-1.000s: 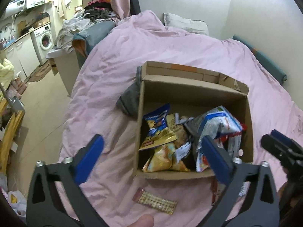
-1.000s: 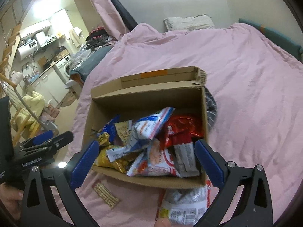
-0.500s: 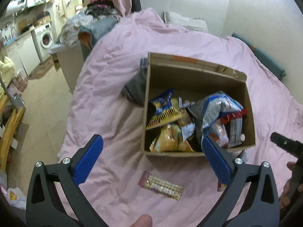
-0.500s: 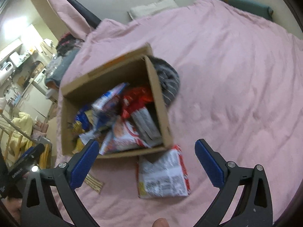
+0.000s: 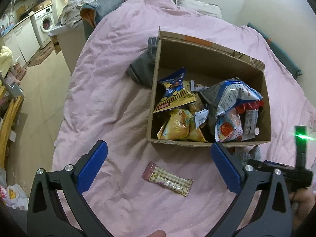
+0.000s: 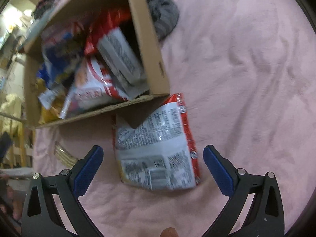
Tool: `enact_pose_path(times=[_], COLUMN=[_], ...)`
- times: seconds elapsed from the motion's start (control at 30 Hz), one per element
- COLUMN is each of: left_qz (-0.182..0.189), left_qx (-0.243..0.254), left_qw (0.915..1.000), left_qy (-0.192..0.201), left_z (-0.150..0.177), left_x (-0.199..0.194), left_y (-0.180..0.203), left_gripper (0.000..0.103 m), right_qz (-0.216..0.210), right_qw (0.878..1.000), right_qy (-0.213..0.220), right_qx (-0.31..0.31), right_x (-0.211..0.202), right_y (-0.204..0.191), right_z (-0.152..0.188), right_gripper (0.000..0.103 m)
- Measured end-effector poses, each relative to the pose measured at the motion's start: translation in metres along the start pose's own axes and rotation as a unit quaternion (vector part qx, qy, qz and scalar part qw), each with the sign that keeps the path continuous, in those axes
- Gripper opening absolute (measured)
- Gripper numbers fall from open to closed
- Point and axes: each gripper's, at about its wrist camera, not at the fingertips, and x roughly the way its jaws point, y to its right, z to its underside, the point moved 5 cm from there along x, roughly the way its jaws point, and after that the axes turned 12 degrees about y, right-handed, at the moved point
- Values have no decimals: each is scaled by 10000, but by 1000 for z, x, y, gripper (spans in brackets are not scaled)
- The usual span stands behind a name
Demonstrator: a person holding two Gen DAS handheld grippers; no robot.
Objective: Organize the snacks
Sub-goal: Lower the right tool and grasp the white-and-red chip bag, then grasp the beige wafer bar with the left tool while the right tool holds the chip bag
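Cardboard box [image 6: 156,65] hid one corner of the red-edged packet [image 6: 158,154]; both the left gripper [image 5: 158,169] and right gripper [image 6: 153,169] gaped wide, empty.

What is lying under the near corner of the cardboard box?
A red and white snack packet lies printed side up on the pink blanket; the cardboard box corner covers its top edge, so that part is hidden.

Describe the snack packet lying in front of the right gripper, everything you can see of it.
The snack packet is a flat, crinkly foil-like bag, silver-white with dense black print and red edges, printed side up. It lies on the pink bedspread just outside the cardboard box, its far end tucked under the box's near corner. The right gripper hangs over it, jaws open on either side, not touching.
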Motion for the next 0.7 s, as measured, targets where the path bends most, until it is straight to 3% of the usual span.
enact_pose_path(times=[0.2, 0.33, 0.37, 0.4, 0.6, 0.7], left_qz=[-26, -99, -117, -133, -37, 30], left_qx=[-29, -2, -11, -31, -78, -286], left_qw=[9999, 9994, 9991, 9988, 9936, 9904], left_qy=[-158, -321, -401, -474, -1129, -1355], left_z=[5, 11, 13, 15, 41, 53], left_x=[5, 13, 16, 18, 37, 47], left_y=[-7, -12, -14, -15, -10, -4], left_gripper=[103, 103, 103, 103, 103, 97], right_qz=[503, 528, 490, 447, -34, -285], right_qw=[9967, 9964, 9964, 9964, 9983, 9979], right_qy=[-423, -434, -444, -450, -370, -261], right_qx=[-487, -498, -525, -557, -441, -526], right_x=[31, 32, 30, 28, 8, -7], right_y=[-17, -17, -17, -18, -28, -36], right_z=[9, 8, 9, 7, 10, 14], right_gripper=[103, 103, 95, 81, 63, 61])
